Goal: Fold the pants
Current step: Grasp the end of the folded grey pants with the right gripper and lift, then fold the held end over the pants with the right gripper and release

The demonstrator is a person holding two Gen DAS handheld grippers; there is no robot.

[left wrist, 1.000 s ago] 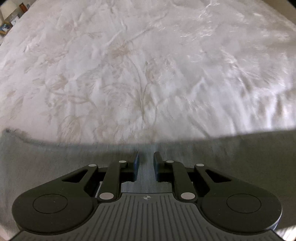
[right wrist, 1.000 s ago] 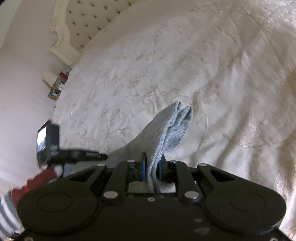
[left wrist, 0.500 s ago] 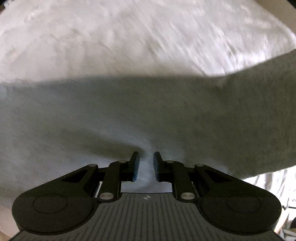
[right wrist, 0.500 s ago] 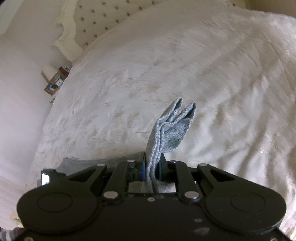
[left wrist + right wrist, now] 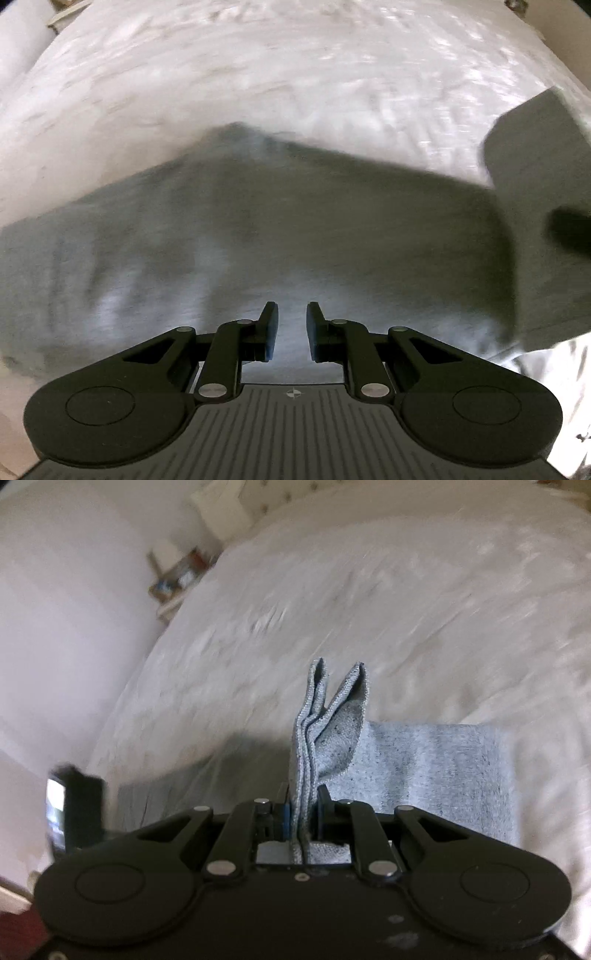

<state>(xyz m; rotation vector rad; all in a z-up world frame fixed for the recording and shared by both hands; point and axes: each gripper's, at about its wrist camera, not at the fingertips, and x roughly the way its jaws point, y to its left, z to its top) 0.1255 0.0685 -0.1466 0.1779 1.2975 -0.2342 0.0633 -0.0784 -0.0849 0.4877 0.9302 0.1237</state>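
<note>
Right wrist: pants (image 5: 439, 771) hem clamped (blurred).

Motion blur smears the bedspread (image 5: 258, 74) and pants (image 5: 295, 229); whether the left tongs (image 5: 291, 332) pinch cloth is unclear.

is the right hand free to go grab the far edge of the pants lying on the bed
Probably not yet: the right tongs are already shut on a bunched hem of the grey pants, so they must release that first.

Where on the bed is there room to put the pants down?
Beyond the grey pants the white bedspread lies bare, up to the tufted headboard and out to its right edge. It is crowded close in, where cloth hangs in the right tongs and spreads under the left tongs.
</note>
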